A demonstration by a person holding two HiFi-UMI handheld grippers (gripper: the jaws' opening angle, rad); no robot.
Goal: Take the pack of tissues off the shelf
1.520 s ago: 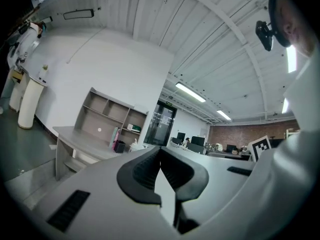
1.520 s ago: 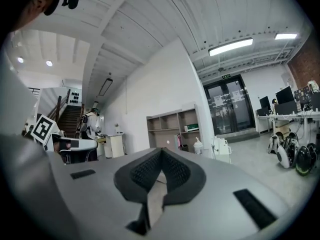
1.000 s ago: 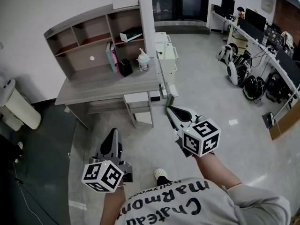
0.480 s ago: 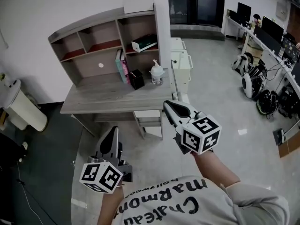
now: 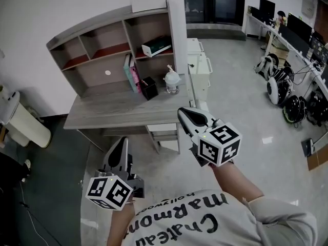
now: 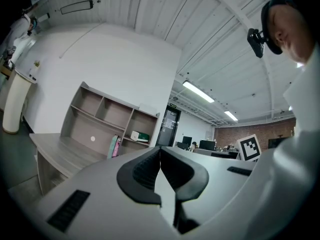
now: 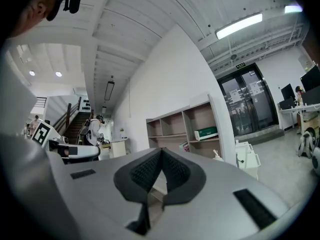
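Sitting on shelf (image 5: 102,22): pack of tissues (image 5: 156,47) | well apart from right hand-held gripper (image 5: 182,114) | clenched, empty

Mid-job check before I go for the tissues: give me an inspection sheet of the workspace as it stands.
Surface: grey desk carrying a shelf unit.
Job's things: pack of tissues lying on the shelf board in the right-hand column, untouched.
Clutter: upright books, black box and pump bottle on the desk below that board.
Grippers: left gripper and right gripper both shut, nothing between the jaws, short of the desk.
Cables: a thin line on the dark floor at left, likely a cable.
Surroundings: white cabinet beside the desk, white bin at left, office desks with monitors at far right.
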